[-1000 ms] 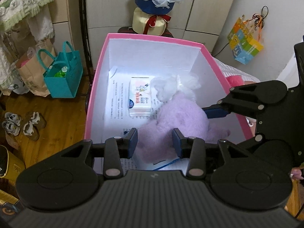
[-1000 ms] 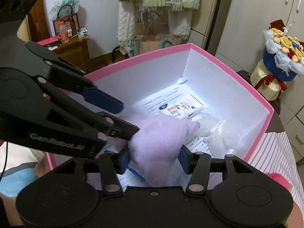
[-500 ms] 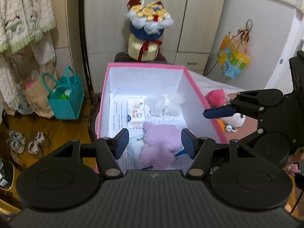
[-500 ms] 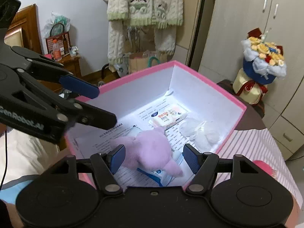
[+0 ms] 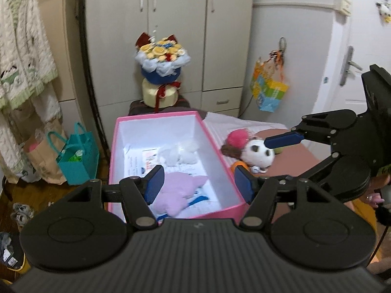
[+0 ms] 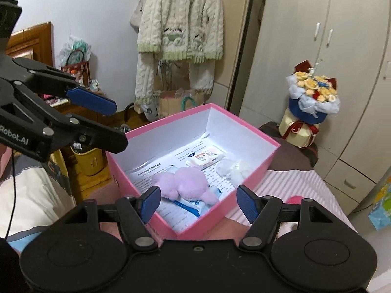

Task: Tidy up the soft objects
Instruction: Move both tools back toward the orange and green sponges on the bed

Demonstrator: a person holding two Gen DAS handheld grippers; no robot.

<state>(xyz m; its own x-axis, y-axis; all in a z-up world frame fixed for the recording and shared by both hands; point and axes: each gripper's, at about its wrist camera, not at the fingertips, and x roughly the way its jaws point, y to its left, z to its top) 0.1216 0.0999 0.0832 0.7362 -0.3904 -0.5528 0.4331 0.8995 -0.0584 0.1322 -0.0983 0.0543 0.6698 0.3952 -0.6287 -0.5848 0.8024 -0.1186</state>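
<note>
a pink box (image 5: 215, 146) with a white inside sits open on a striped bed cover (image 6: 293, 185), and a lilac plush toy (image 5: 179, 191) lies on its floor, resting on printed sheets (image 6: 171, 163) and a blue-and-white packet (image 6: 193, 206). deeper in the same box are a white fluffy item (image 5: 182, 155) and a small flat pack of wipes (image 6: 204, 157), close together but apart from the lilac toy.

the left gripper (image 5: 199, 186) hangs above the near end of the box with its blue pads spread apart; its jaws are opening at this moment and grip nothing, the plush lying well below them inside the box. the right gripper (image 6: 198, 201) hovers over the near corner of the box, its jaws likewise parted and empty, with nothing pressed by either pad.

outside the box, on the bed just beside its right wall, lies a white-faced stuffed doll with a pink pompom (image 5: 246, 150), partly hidden behind the right gripper's blue finger in the left wrist view.

beyond the box stands a flower bouquet (image 5: 161, 73) in front of pale wardrobe doors (image 5: 180, 36). a teal gift bag (image 5: 77, 161) sits on the wooden floor to the left, and a cream knitted cardigan (image 6: 180, 26) hangs against the wall.
</note>
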